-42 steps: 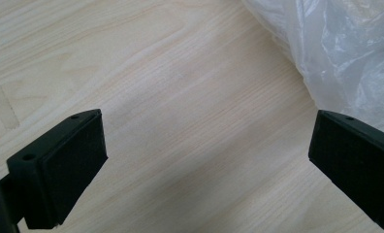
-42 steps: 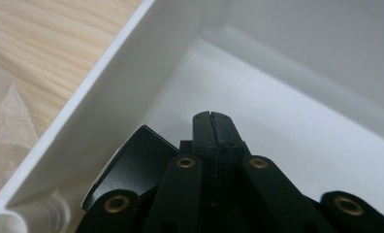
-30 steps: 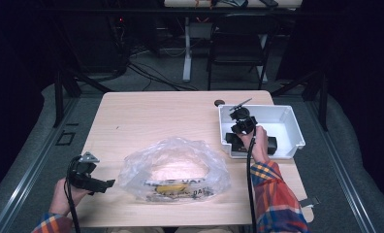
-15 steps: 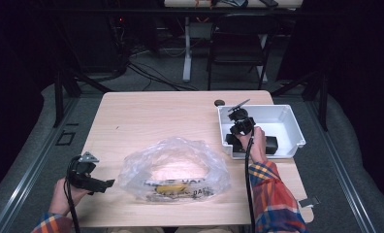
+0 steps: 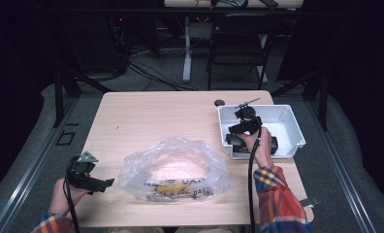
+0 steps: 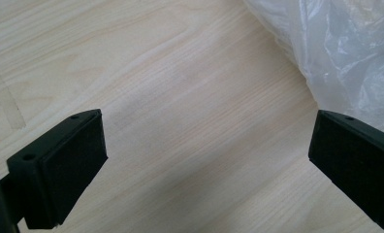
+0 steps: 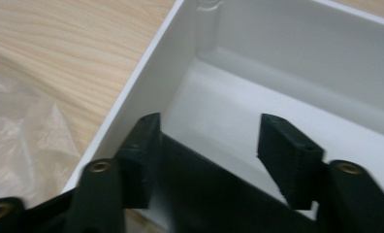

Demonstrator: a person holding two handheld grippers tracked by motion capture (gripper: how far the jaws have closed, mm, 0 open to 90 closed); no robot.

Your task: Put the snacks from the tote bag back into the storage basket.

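Observation:
My right gripper hangs over the near left corner of a white bin. Its jaws have just been opening and now stand apart. In the right gripper view a flat black object lies in the bin below and between the jaws, and the pads do not press on it. A crumpled clear plastic bag with a yellow item inside lies at the table's near middle. Left of it my left gripper rests open, its jaws wide over bare wood beside the bag.
The light wooden table has bare room at its far half. A small dark round thing sits at the far edge by the bin. A folding chair and cables stand beyond the table. The bag's edge lies just left of the bin.
The right gripper has lifted slightly over the bin's near left corner. The left hand and the bag have kept still.

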